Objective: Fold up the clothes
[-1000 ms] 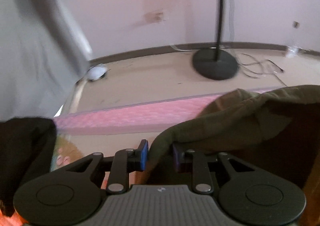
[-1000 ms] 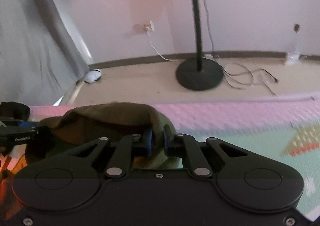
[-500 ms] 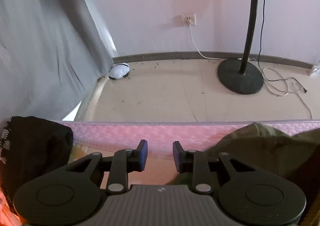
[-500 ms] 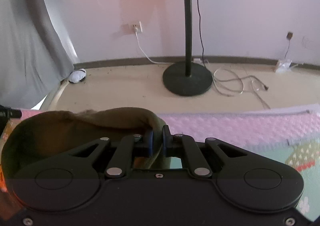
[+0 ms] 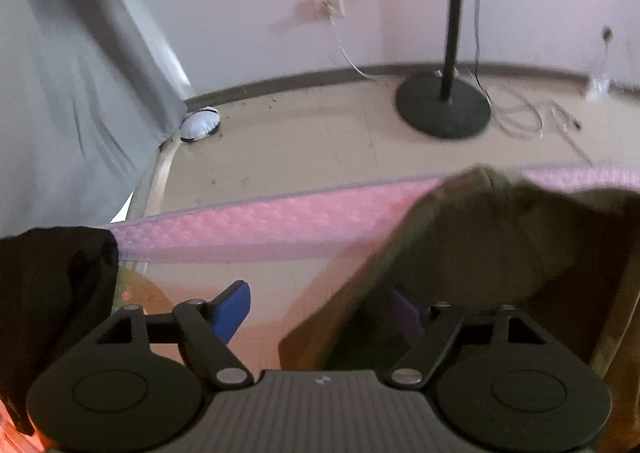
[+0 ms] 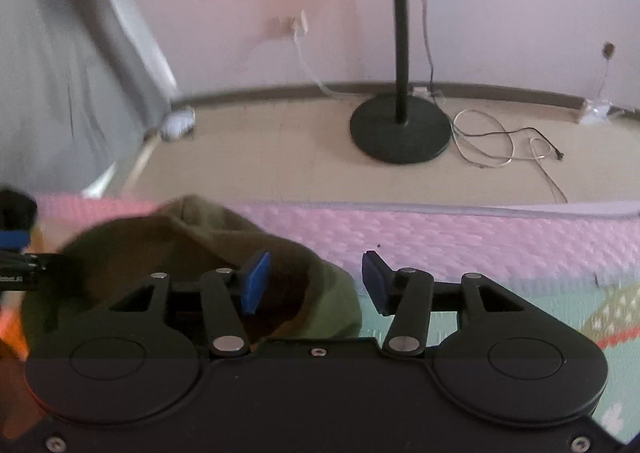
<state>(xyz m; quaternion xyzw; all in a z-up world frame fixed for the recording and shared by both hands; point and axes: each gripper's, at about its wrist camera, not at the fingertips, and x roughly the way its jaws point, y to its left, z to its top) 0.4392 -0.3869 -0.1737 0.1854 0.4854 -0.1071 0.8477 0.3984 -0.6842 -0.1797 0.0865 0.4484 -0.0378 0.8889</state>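
Your left gripper point(image 5: 320, 309) points down over the play mat point(image 5: 256, 229), and its jaws are opening: the blue pad on the left finger stands clear in the air, while the right finger is partly hidden behind the olive garment point(image 5: 500, 249). The cloth drapes across the right side of that gap and over the right finger, loose rather than pinched; no pad presses on it that you can see. A dark piece of clothing point(image 5: 52, 293) lies at the near left edge of that view, on the mat.

Your right gripper point(image 6: 314, 283) is also tilted down, and its jaws are opening too. The olive garment point(image 6: 192, 253) sits bunched on the mat to the left, with a fold of it lying between the two blue pads, nearer the left one. The right pad stands free of the cloth, with the green part of the mat point(image 6: 560, 309) showing beside it.

The garment lies heaped near the far pink border of the mat, between your two grippers; the tip of the left one shows at the left edge of the right wrist view.

Beyond the mat is bare beige floor, with a black lamp base point(image 6: 400, 133) and loose cables point(image 6: 500, 145) on the far right, and a grey curtain point(image 5: 72, 93) on the far left
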